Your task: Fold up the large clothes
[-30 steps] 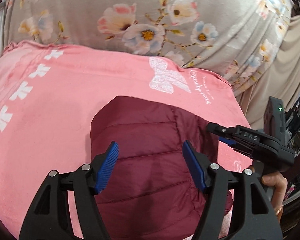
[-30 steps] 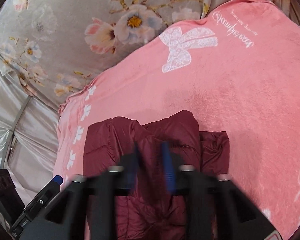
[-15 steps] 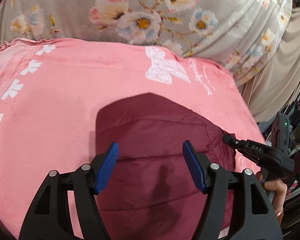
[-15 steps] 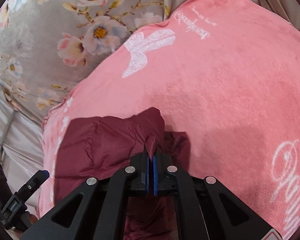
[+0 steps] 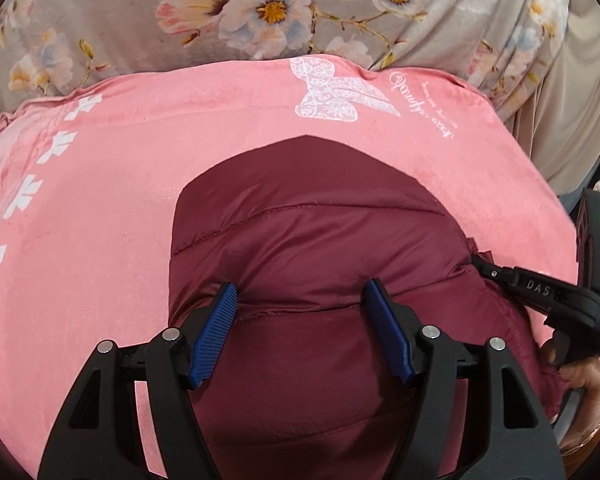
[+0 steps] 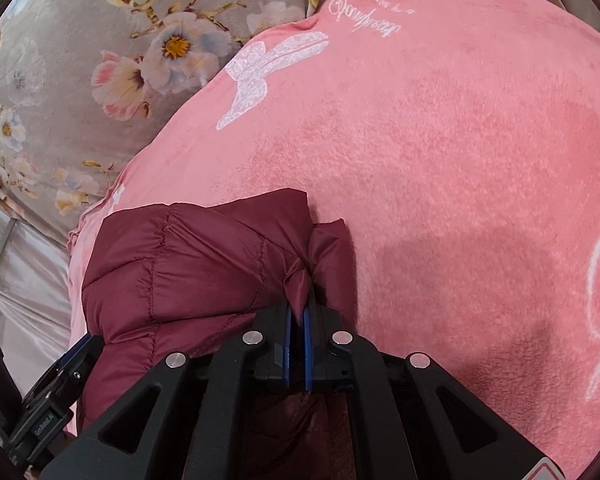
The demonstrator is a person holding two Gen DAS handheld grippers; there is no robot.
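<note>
A maroon quilted puffer jacket (image 5: 320, 240) lies in a folded bundle on a pink blanket (image 5: 100, 200). My left gripper (image 5: 302, 300) is open, its blue pads hovering just over the jacket's middle, holding nothing. My right gripper (image 6: 297, 312) is shut on a pinch of the jacket's edge fabric (image 6: 296, 280) at the bundle's right side. In the left wrist view the right gripper (image 5: 480, 266) reaches in from the right and touches the jacket's right edge. In the right wrist view the jacket (image 6: 188, 256) fills the lower left and the left gripper (image 6: 84, 346) shows at the bottom left.
The pink blanket (image 6: 460, 160) with white butterfly and script prints covers the bed. A grey floral sheet (image 5: 280, 12) lies beyond it. A beige curtain (image 5: 572, 100) hangs at the far right. A silvery cloth (image 6: 24, 280) is at the blanket's left edge.
My right gripper closed on the jacket's edge and moved in toward the bundle. The jacket's top fold flattened and spread. My left gripper stayed open above it.
</note>
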